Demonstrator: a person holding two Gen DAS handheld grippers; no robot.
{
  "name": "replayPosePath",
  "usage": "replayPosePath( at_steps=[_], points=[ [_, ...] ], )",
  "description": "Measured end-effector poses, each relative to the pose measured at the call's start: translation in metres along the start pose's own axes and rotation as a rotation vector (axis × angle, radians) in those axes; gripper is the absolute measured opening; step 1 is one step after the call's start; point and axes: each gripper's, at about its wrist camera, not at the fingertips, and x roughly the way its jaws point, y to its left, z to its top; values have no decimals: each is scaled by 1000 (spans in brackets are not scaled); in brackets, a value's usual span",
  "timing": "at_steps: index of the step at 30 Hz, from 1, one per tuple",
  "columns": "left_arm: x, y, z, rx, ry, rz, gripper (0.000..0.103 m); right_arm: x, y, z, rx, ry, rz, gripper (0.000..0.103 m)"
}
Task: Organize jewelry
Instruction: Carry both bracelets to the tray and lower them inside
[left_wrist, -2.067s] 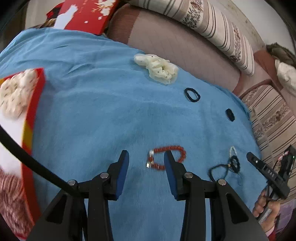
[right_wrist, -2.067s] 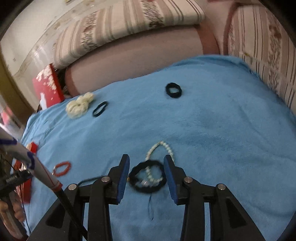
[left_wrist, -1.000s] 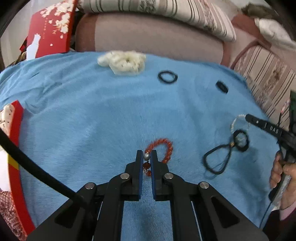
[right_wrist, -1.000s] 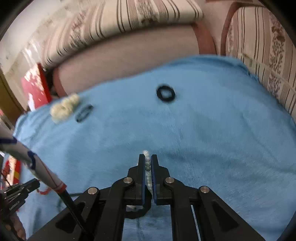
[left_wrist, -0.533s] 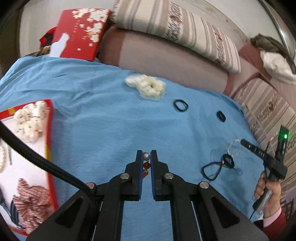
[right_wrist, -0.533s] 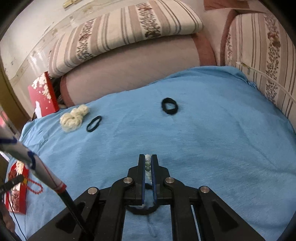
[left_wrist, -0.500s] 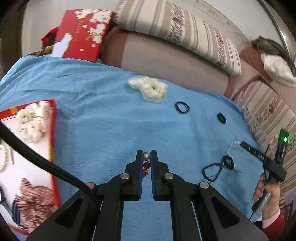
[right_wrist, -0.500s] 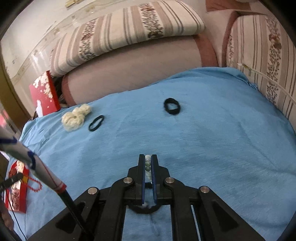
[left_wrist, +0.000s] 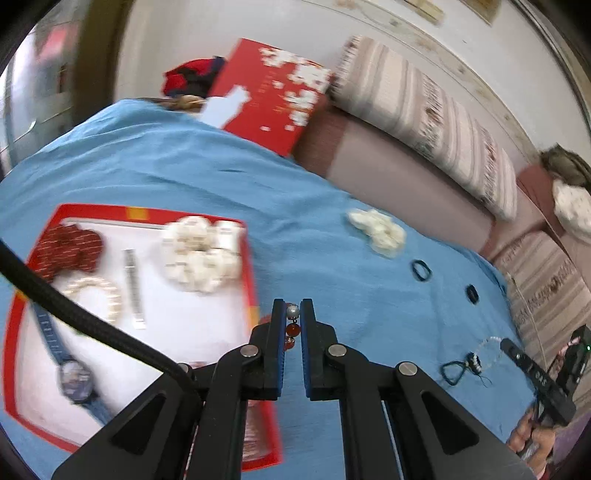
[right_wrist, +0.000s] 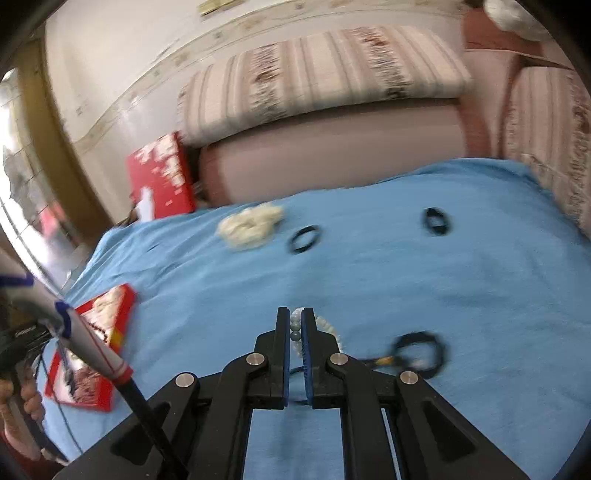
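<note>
My left gripper (left_wrist: 292, 325) is shut on a red bead bracelet (left_wrist: 291, 329) with a silver bead, held above the right edge of the red-rimmed white tray (left_wrist: 251, 280). The tray also shows in the right wrist view (right_wrist: 122, 325). My right gripper (right_wrist: 295, 332) is shut on a pale bead bracelet (right_wrist: 296, 325); a black cord loop (right_wrist: 419, 349) hangs from it to the right. In the left wrist view the right gripper's beads and black cord (left_wrist: 469, 363) hang over the blue cloth at the far right.
The tray holds a white scrunchie (left_wrist: 201, 254), a red scrunchie (left_wrist: 70, 247), a pearl bracelet (left_wrist: 98, 295), a metal clip (left_wrist: 133, 288) and a watch (left_wrist: 75, 378). On the blue cloth (right_wrist: 480, 277) lie a cream scrunchie (right_wrist: 251, 223) and two black hair ties (right_wrist: 304, 238) (right_wrist: 436, 220). A red box (left_wrist: 269, 96) leans on the sofa.
My left gripper carried the red bracelet left to the tray's edge. My right gripper lifted the pale bracelet and black cord off the cloth and swung left.
</note>
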Motion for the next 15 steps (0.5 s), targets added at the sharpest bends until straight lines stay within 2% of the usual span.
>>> replayPosePath(
  at_steps=[3,7,15],
  points=[
    [-13,30,3,-44,-13,28,7,11,33,-4,-22,43,60,6],
    [-25,63,2,-87,-16,59,7,24,93,-9,-119,90,124,6],
    [-14,112,-6,-181,64,98,7,61,207,-20,-279,179,225,6]
  ],
)
